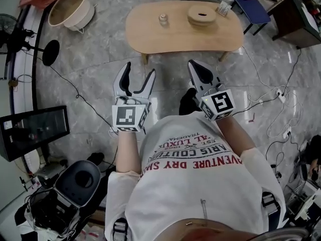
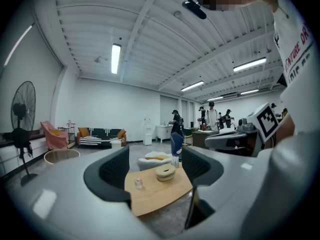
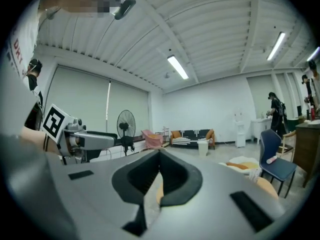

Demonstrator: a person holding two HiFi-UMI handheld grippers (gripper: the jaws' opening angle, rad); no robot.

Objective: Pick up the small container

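Observation:
The small container (image 1: 163,19) is a little clear jar standing on the left part of a low oval wooden table (image 1: 150,39). It also shows through the left gripper view (image 2: 138,184), between the jaws but far beyond them. My left gripper (image 1: 138,79) is held near my chest, short of the table, its jaws spread and empty (image 2: 152,166). Beside it my right gripper (image 1: 196,69) has its jaws closed together with nothing in them (image 3: 159,160). Both point toward the table.
A round wooden lidded box (image 1: 201,15) and a small cup of items (image 1: 224,7) also stand on the table. A blue chair (image 1: 251,4) is at the back right, a round basket (image 1: 70,6) back left, a fan (image 1: 50,51) and monitor (image 1: 35,129) left. Cables cross the floor.

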